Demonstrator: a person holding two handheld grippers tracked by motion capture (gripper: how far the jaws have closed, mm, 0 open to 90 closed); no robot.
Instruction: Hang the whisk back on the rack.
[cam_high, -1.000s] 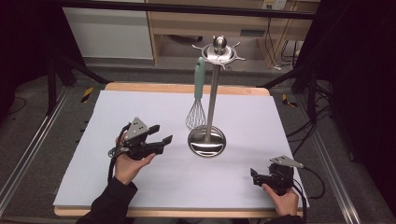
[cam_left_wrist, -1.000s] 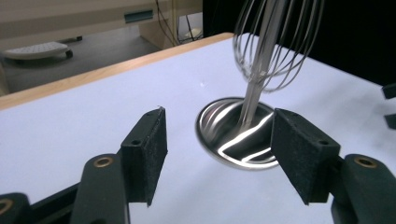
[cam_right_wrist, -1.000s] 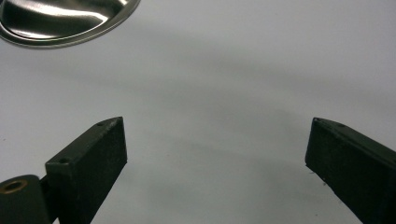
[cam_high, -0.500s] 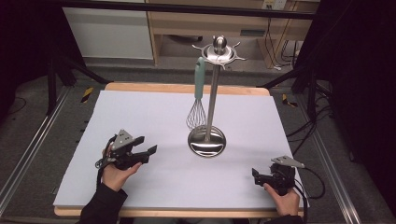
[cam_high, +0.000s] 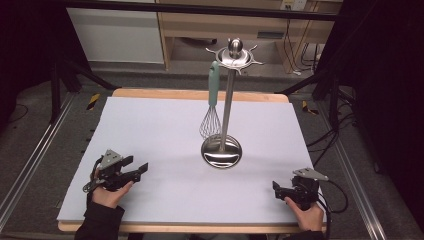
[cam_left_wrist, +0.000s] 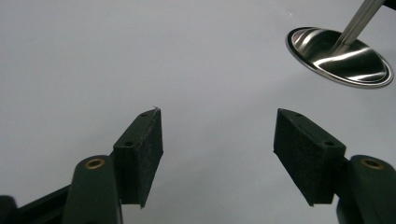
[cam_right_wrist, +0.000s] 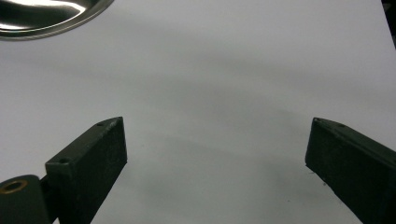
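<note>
Left tool (cam_high: 141, 169) near-left on bench (cam_high: 165, 130), jaws spread, just been opening, nothing between. Right tool (cam_high: 275, 188) near-right, spread, empty. Whisk (cam_high: 212, 107) hangs on stand (cam_high: 222, 150), center.

Stand (cam_high: 228, 95): in the left gripper view the pole is cut off by the top edge and the base (cam_left_wrist: 338, 56) just meets the right edge; in the right gripper view the base (cam_right_wrist: 46, 16) is cropped by the top and left edges
Whisk (cam_high: 210, 117): wires too fine in the high view to tell whether they touch the pole
Right gripper (cam_high: 278, 190): jaw tips small and dark in the high view; right jaw cut by the right gripper view's frame
Person: forearms cut off at the bottom edge
</note>
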